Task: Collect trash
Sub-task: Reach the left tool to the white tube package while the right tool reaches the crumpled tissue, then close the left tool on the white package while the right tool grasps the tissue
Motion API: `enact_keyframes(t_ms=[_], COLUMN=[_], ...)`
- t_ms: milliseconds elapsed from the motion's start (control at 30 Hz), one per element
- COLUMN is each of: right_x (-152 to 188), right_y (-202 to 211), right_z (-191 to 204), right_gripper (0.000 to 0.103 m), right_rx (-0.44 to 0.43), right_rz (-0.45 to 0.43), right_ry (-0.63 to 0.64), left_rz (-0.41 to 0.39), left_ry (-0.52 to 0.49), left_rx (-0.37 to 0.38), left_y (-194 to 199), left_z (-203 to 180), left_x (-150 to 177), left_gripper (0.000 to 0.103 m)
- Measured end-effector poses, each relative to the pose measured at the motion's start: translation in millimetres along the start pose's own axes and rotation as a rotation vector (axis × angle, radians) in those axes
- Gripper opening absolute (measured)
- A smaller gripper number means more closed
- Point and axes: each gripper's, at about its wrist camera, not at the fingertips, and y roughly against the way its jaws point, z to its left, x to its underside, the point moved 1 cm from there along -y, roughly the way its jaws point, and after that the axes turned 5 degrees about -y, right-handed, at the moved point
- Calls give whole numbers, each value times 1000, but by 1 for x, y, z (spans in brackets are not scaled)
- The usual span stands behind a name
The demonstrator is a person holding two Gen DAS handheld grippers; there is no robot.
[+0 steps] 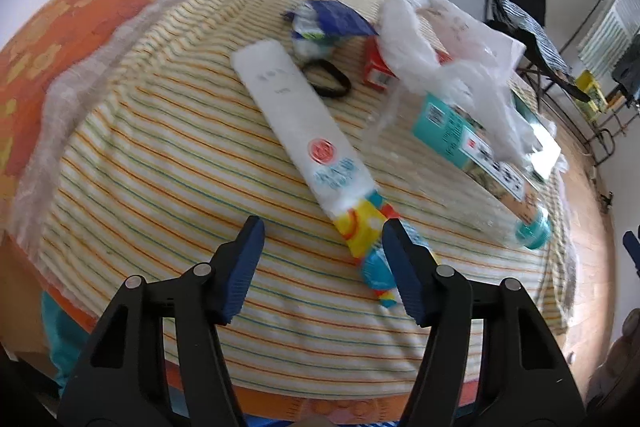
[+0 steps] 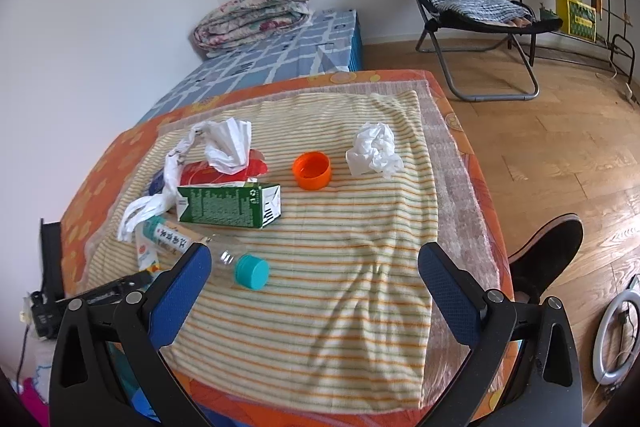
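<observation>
Terry-striped towel [image 2: 320, 267] covers the low table, soft w/ shallow wrinkles, over an orange patterned cloth [image 2: 92, 187]. My left gripper [image 1: 324, 247] hangs above it, ribbed blue pads partly spread, nothing pinched; the long flat white wrapper [image 1: 296, 131] w/ its bright yellow-red end lies just at the right pad, contact I can't tell. At 12 o'clock from that gripper: a thin black elastic loop [image 1: 328, 79] and a crumpled blue-white wrapper [image 1: 320, 23]. At 1–2 o'clock a filmy clear plastic bag [image 1: 452, 75] drapes over a small red carton [image 1: 374, 67] and a teal-ended printed box [image 1: 468, 147]; a teal bottle cap [image 1: 534, 231] sits at 3.

My right gripper [image 2: 316, 287] is spread wide, empty, above bare towel. Near its left pad, at 10 o'clock: a round teal cap on a clear bottle [image 2: 250, 271]. At 11: a rectangular green carton [image 2: 228, 207] on its side, white bag bunched behind. At 12: an orange ribbed cap [image 2: 312, 171], open side up. At 1: a wad of crumpled white tissue [image 2: 374, 151], apart from the rest. A black shoe [image 2: 548, 251] shows on the wood floor [image 2: 560, 147] at 3.
</observation>
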Motion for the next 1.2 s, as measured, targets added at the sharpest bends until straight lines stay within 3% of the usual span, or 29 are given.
enact_keyframes(t_ms=[67, 300, 600, 767, 833, 900, 1067, 1200], right_x=[-3, -16, -24, -34, -39, -43, -52, -61], right_y=[-6, -27, -36, -46, -52, -61, -95, -115], right_z=[-2, -7, 0, -10, -14, -17, -27, -32], right_gripper=[102, 103, 102, 102, 102, 99, 83, 80], right_rx=[8, 16, 26, 8, 0, 6, 38, 85], right_rz=[4, 18, 18, 27, 30, 33, 53, 44], right_ry=[-1, -19, 15, -40, -62, -77, -100, -95], left_rz=[-1, -1, 24, 35, 42, 39, 19, -3], left_ry=[19, 151, 257, 234, 222, 212, 209, 192], left_rx=[-16, 117, 143, 147, 156, 154, 161, 166], left_y=[-1, -3, -28, -37, -40, -42, -42, -42], left_z=[11, 36, 45, 39, 36, 34, 34, 36], left_x=[-2, -22, -64, -68, -67, -65, -62, -61], left_gripper=[64, 64, 64, 49, 32, 25, 21, 16])
